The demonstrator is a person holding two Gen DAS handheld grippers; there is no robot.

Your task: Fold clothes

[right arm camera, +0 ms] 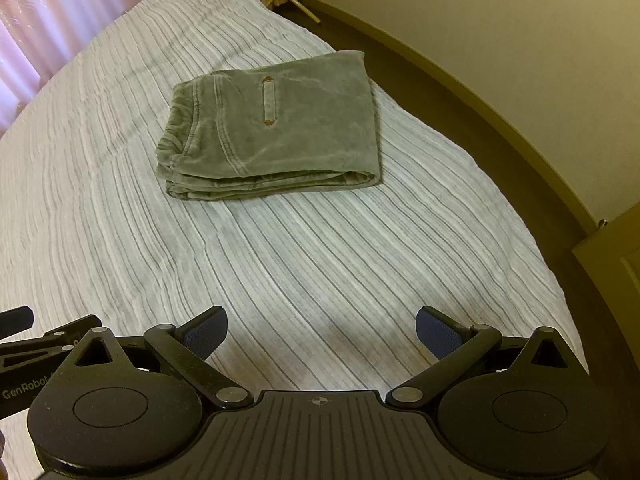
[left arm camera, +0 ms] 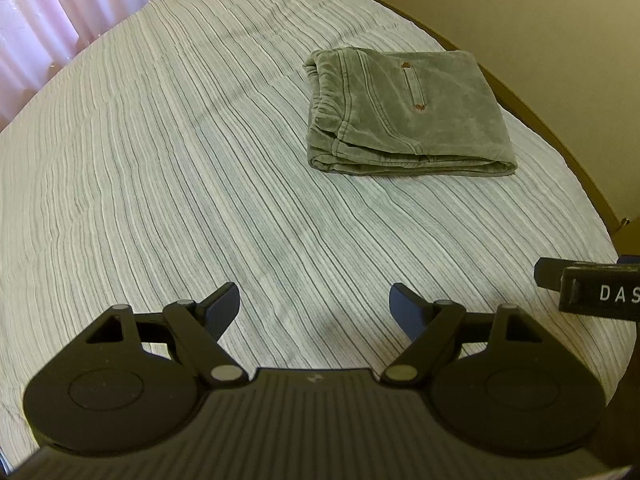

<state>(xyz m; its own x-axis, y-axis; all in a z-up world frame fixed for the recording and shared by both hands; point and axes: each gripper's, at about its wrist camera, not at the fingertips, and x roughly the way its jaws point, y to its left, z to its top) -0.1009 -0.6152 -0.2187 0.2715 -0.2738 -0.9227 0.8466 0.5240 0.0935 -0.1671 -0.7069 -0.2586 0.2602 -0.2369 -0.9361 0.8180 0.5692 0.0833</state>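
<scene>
A grey-green pair of trousers (left arm camera: 404,112) lies folded into a compact rectangle on the striped bed cover (left arm camera: 160,160), waistband to the left, a welt pocket on top. It also shows in the right wrist view (right arm camera: 276,128). My left gripper (left arm camera: 314,300) is open and empty, held above the bed well short of the trousers. My right gripper (right arm camera: 322,324) is open and empty too, also short of them. The right gripper's body (left arm camera: 592,292) shows at the right edge of the left wrist view.
Pink curtains (right arm camera: 60,12) hang beyond the bed's far left side. A dark floor strip (right arm camera: 460,112) and cream wall (right arm camera: 500,40) run along the right of the bed. A door (right arm camera: 616,264) stands at the right. The left gripper's body (right arm camera: 24,344) shows at lower left.
</scene>
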